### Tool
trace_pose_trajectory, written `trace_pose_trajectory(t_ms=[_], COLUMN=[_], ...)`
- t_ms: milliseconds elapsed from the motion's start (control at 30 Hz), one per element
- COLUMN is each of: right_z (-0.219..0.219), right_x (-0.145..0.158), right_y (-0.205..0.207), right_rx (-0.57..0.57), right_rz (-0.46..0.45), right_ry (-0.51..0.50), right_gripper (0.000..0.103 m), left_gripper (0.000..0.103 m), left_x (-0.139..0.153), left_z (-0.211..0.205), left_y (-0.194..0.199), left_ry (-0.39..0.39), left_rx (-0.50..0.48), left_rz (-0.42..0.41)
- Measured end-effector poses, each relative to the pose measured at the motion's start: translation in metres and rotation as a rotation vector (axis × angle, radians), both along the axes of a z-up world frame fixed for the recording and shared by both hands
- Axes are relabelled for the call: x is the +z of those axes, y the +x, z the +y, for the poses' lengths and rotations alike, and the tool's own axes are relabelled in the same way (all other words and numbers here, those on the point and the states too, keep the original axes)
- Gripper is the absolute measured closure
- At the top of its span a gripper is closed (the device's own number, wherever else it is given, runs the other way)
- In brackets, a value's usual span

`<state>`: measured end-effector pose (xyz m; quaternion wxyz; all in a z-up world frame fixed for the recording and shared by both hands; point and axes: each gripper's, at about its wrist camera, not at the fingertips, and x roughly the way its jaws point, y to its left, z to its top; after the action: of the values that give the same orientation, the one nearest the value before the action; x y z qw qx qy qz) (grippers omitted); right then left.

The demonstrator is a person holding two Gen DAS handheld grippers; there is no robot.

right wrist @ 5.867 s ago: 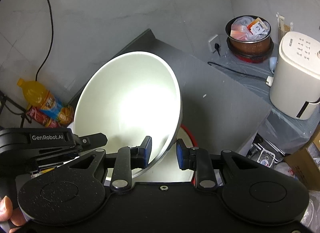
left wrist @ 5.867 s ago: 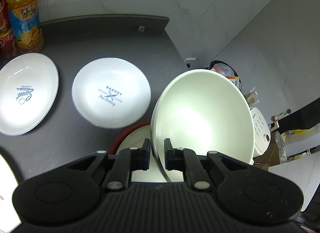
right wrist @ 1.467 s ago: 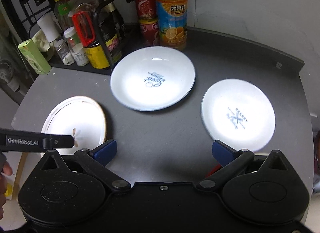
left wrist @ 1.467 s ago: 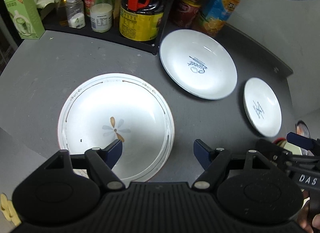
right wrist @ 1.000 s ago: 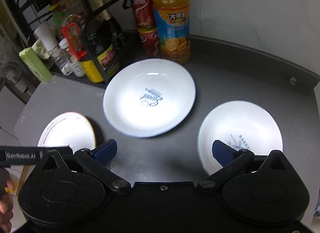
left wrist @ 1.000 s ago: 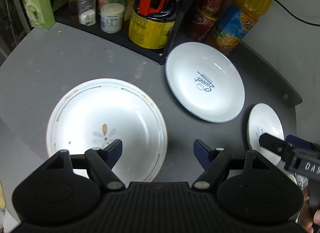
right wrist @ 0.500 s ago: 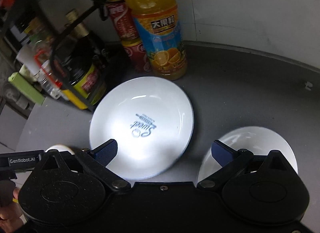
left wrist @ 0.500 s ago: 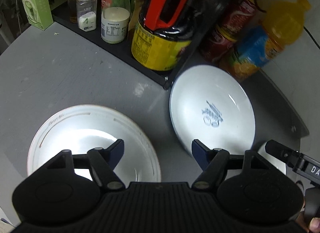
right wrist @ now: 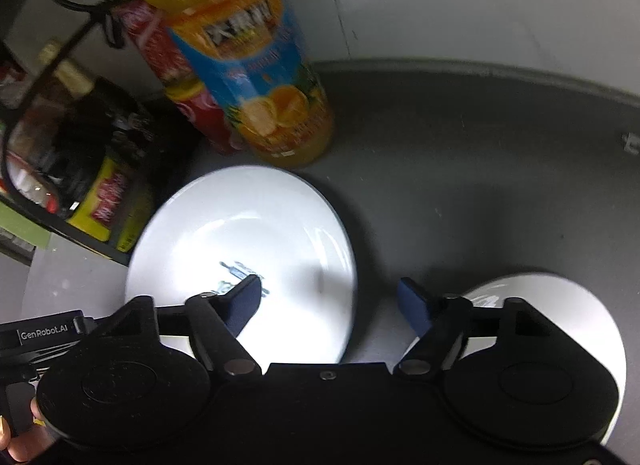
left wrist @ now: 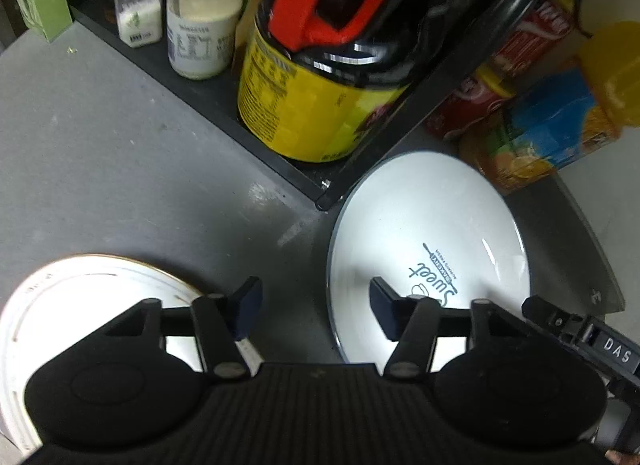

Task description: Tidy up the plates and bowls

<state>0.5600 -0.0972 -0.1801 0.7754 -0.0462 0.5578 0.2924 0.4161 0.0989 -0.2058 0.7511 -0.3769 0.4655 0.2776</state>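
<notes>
Three plates lie on the grey counter point(left wrist: 120, 169): a gold-rimmed plate point(left wrist: 80, 289) under my left gripper point(left wrist: 312, 311), a printed plate point(left wrist: 432, 233) in the middle, and a third plate point(right wrist: 560, 297) under my right gripper point(right wrist: 330, 299). Both grippers' jaws have just been closing yet stand apart; each straddles the printed plate's rim without pressing it. One juice bottle point(right wrist: 256, 77) and two red cans point(right wrist: 180, 65) stand behind.

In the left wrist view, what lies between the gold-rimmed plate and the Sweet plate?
Only bare grey counter lies between the gold-rimmed plate and the Sweet plate in the left wrist view; the left gripper hangs open over that gap.
</notes>
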Motion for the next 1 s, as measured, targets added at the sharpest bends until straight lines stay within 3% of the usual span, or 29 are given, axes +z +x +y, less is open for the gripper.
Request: trace_pose_trajectory(t_ms=[167,400,567,733,800,1000], right_z=[-0.001,0.005,0.013,0.022,0.021,0.005], right_x=[-0.011,-0.029,-0.035,-0.035,-0.034,-0.029], right_y=[0.005,0.017,0.015,0.011,0.012,0.016], right_rx=[0.004,-0.007,0.026,0.045,0.036,0.041], right_rz=[0.001,0.053,0.082,0.068,0.052,0.078], right_ry=[-0.023,-0.005,0.019,0.009,-0.018,0.056], right_gripper=[0.036,0.057,0.057,0.061,0.080,0.088], left_gripper=[0.057,0.075,0.088,0.089,0.090,0.092], left_x=[-0.014,-0.024,-0.028,-0.033,-0.033,-0.026], left_z=[-0.003,-0.006,-0.002,0.006,0.007,0.003], left_y=[0.009,0.015,0.011,0.007,0.006,0.002], left_ry=[-0.010,-0.022,-0.074,-0.148,-0.158,-0.145], left_rx=[0.015,0.031,0.077,0.126,0.133,0.134], left_rz=[0.004,-0.004,-0.034,-0.058,-0.056,-0.067])
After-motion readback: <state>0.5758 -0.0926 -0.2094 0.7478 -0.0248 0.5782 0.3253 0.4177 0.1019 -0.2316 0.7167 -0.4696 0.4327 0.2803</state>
